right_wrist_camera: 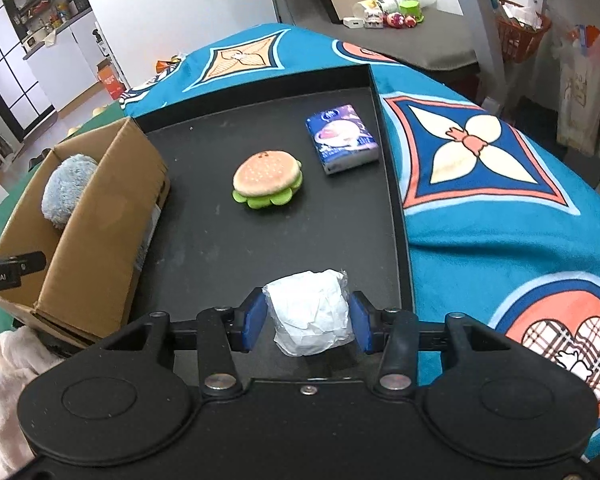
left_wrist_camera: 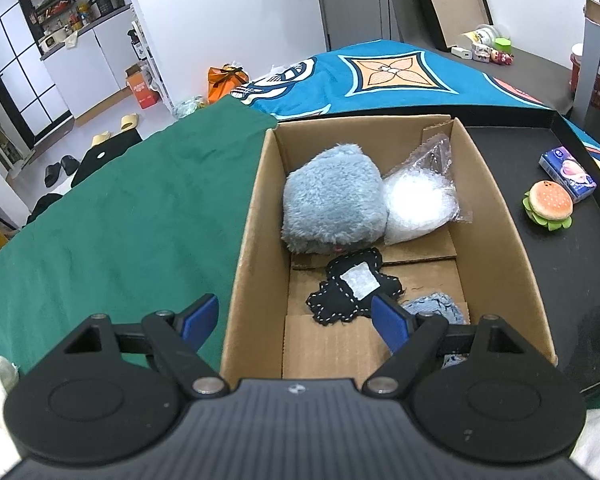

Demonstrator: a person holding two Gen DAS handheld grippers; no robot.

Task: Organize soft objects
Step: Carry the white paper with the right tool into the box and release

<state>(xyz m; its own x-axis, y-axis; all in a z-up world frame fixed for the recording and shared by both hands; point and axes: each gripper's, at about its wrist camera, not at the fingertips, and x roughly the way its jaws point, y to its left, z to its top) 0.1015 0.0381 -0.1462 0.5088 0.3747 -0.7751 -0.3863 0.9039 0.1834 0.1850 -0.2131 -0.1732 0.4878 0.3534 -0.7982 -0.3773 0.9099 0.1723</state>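
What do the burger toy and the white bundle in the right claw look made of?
Burger toy: soft plush fabric, matte, with stitched dots on the bun and padded green lobes. White bundle, between the right claw's pads: crumpled tissue or thin paper by its creases, possibly under clear film; a slight sheen leaves that open.

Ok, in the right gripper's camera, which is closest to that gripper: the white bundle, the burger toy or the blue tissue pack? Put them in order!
1. White bundle: right between the right gripper's fingers, near end of the black tray.
2. Burger toy: mid-tray, straight ahead.
3. Blue tissue pack: farthest, ahead and to the right, by the tray's right wall.
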